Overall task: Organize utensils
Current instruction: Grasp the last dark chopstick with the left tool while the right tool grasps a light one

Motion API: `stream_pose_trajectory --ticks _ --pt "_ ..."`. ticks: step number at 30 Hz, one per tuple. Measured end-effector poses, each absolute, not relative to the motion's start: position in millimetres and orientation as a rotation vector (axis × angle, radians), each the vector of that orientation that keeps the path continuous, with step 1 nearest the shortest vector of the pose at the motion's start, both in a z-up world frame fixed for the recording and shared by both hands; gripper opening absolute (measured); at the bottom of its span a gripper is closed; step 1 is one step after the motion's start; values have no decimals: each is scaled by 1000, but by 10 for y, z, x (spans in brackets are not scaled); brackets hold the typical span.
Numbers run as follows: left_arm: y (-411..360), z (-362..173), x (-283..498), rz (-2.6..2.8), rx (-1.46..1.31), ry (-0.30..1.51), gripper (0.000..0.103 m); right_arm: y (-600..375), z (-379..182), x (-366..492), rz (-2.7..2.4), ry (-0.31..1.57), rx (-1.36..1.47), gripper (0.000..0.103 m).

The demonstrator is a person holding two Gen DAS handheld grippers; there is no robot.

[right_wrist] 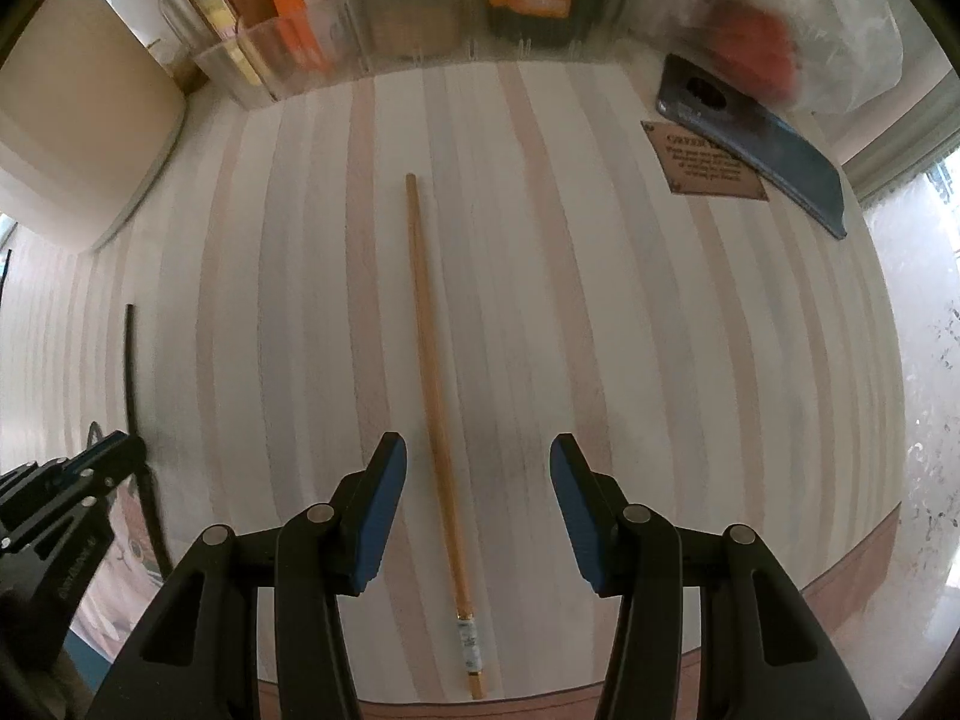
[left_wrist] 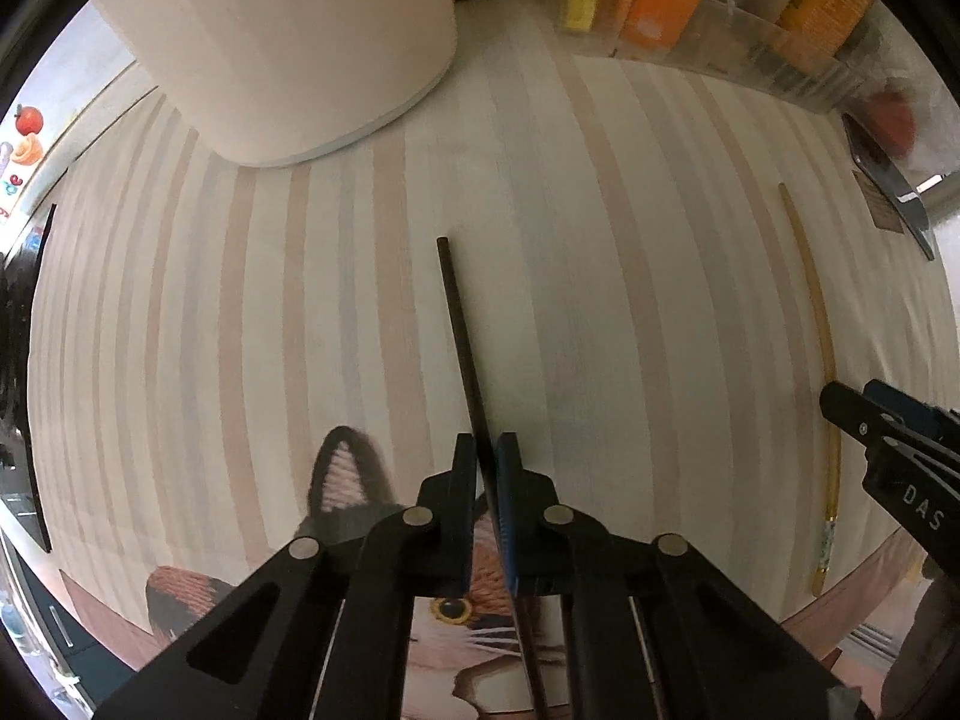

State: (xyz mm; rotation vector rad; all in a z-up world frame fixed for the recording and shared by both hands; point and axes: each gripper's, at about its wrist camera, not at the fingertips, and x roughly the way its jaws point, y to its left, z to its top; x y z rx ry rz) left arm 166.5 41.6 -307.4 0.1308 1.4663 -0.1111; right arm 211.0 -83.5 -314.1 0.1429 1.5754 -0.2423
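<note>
A dark chopstick (left_wrist: 459, 330) lies on the striped mat (left_wrist: 600, 300), running away from me. My left gripper (left_wrist: 486, 456) points down and is shut on it, the stick pinched between both pads. The same stick (right_wrist: 129, 372) and the left gripper (right_wrist: 129, 450) show at the left edge of the right wrist view. A light wooden chopstick (right_wrist: 429, 360) with a patterned end lies flat on the mat. My right gripper (right_wrist: 477, 456) straddles it, open, blue pads clear of the stick on both sides. In the left wrist view that stick (left_wrist: 816, 312) and the right gripper (left_wrist: 852, 396) sit at the far right.
A large white container (left_wrist: 300, 48) stands at the back left. A clear organiser (right_wrist: 420, 18) with orange and yellow boxes lines the back. A dark phone (right_wrist: 762, 144), a brown plaque (right_wrist: 702, 162) and a plastic bag (right_wrist: 840, 30) lie at the back right. A cat picture (left_wrist: 348, 468) is under the left gripper.
</note>
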Motion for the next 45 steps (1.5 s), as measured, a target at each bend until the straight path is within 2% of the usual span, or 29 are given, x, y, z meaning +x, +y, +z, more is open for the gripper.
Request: stream_pose_trajectory --ticks 3,5,7,20,30,37,43,45 --pt "596 -3086 1673 -97 129 1470 4 -840 -3230 2153 -250 1592 154 39" --pt "701 -3081 1664 -88 125 1474 3 -837 -3234 2152 -262 1583 151 20" --pt "851 -3053 1636 -71 117 1476 3 -839 -3246 2140 -264 1580 168 8" --pt "1767 -2889 1448 11 -14 1499 3 -254 -3134 2116 -63 1608 295 7" --pt "2059 -3149 1584 -17 -60 1559 3 261 -3363 2080 -6 1692 164 8" --pt "2019 -3226 1613 -93 -101 1609 13 480 -3383 2269 -4 1731 110 18" --pt "2096 -3264 1411 -97 -112 1611 13 555 -3403 2392 -10 1737 115 22" --pt "2086 -3262 1389 -70 -101 1589 8 527 -3456 2462 -12 1737 116 22"
